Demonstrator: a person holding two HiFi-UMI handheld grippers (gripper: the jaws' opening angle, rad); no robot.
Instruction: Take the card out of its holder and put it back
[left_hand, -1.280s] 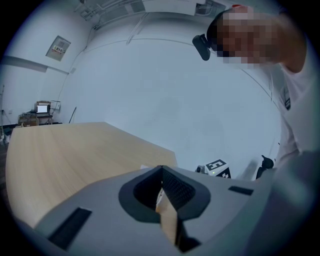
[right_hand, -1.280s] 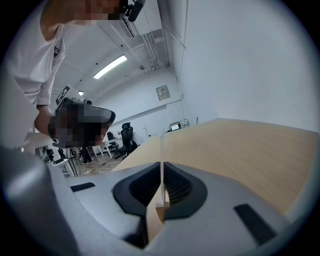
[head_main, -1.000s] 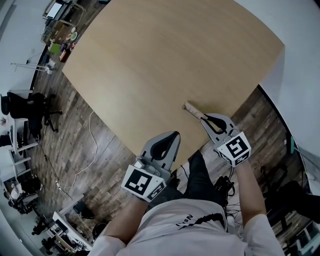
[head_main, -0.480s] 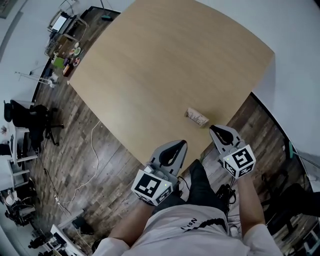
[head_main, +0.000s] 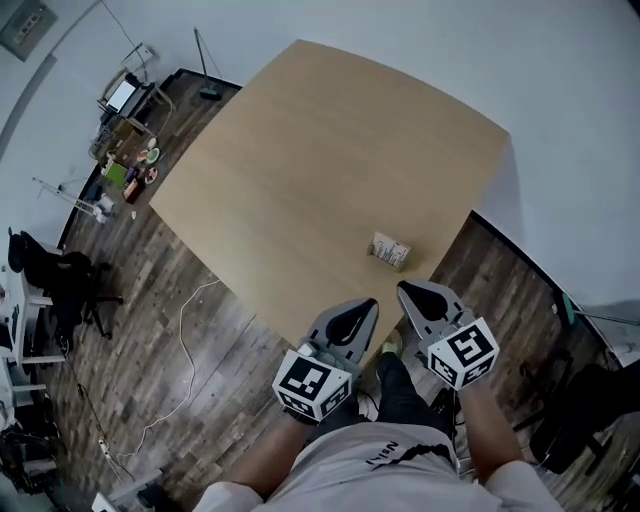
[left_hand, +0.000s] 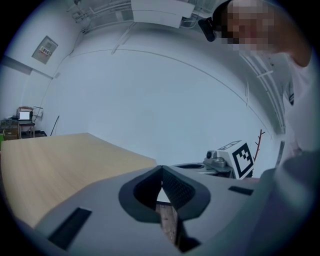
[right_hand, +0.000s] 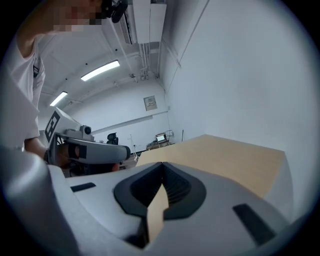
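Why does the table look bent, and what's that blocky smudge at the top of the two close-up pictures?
Head view: a wide-angle lens bows the straight edges of the table and curves the floor. Left gripper view: same fisheye, with dark rounded corners; the smudge is a mosaic added afterwards to hide a face. Right gripper view: likewise, and the ceiling lights glare white.

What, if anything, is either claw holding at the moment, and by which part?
Nothing: the left claw and right claw are both shut and empty; the card holder lies apart on the table.
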